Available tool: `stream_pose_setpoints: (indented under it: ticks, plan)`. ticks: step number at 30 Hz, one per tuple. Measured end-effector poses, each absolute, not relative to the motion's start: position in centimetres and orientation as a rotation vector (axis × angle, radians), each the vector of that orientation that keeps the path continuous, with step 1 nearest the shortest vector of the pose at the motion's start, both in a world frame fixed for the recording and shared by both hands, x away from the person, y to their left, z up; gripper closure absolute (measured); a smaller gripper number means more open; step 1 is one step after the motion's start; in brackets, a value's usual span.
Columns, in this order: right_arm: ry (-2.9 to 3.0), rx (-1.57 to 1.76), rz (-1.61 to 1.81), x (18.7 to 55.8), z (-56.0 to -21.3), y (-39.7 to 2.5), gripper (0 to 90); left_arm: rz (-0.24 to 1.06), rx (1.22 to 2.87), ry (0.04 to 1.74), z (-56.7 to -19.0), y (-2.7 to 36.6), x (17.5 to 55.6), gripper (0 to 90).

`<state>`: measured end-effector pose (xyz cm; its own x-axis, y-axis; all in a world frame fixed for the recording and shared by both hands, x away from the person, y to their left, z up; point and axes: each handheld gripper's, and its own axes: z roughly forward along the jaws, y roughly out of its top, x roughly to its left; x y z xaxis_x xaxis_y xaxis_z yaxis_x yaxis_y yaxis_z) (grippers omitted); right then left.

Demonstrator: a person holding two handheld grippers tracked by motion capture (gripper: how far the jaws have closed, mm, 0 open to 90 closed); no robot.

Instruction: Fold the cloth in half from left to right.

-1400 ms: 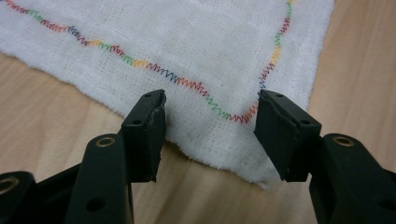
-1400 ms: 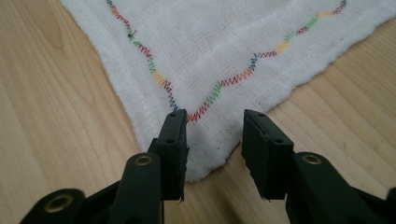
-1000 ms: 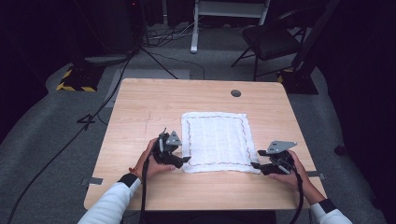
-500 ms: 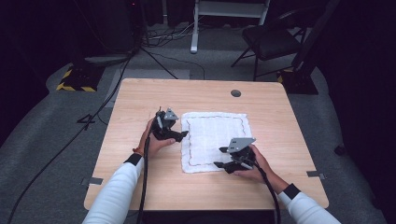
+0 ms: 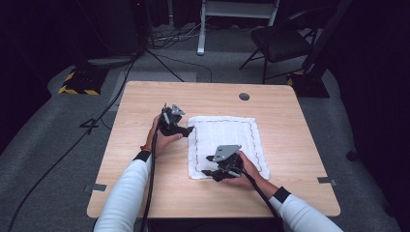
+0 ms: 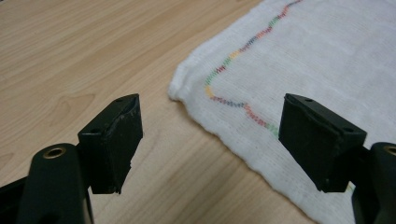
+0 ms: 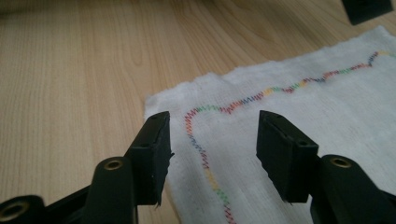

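Note:
A white cloth (image 5: pixel 227 140) with a multicoloured stitched border lies flat on the wooden table (image 5: pixel 145 101). My left gripper (image 5: pixel 189 129) is open at the cloth's far left corner. In the left gripper view the gripper (image 6: pixel 210 140) straddles the cloth (image 6: pixel 317 70) edge just short of that corner (image 6: pixel 180 86), with nothing held. My right gripper (image 5: pixel 207 172) is open at the near left corner. In the right gripper view its jaws (image 7: pixel 212 149) stand either side of the stitched border, over the cloth (image 7: pixel 327 112), with the corner (image 7: pixel 154 100) just ahead.
A round dark grommet (image 5: pixel 244 96) sits in the table near its far edge. Bare wood lies left and right of the cloth. A chair (image 5: pixel 285 43) and cables (image 5: pixel 96 121) are on the floor beyond. The left gripper's jaw tip (image 7: pixel 366 9) shows top right in the right gripper view.
My right gripper has swept left from the cloth's near right corner to its near left corner. My left gripper has moved away from me along the left edge to the far left corner.

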<state>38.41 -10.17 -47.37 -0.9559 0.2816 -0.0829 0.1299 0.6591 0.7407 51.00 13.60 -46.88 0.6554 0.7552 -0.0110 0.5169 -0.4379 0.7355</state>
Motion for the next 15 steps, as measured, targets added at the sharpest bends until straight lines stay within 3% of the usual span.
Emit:
stream_pose_setpoints:
  ticks: [15]
  plan:
    - [2.727, 0.245, 1.159, 36.9, -49.3, -5.5, 54.8, 0.444, 2.164, 1.074, -48.4, 11.6, 54.2, 20.5]
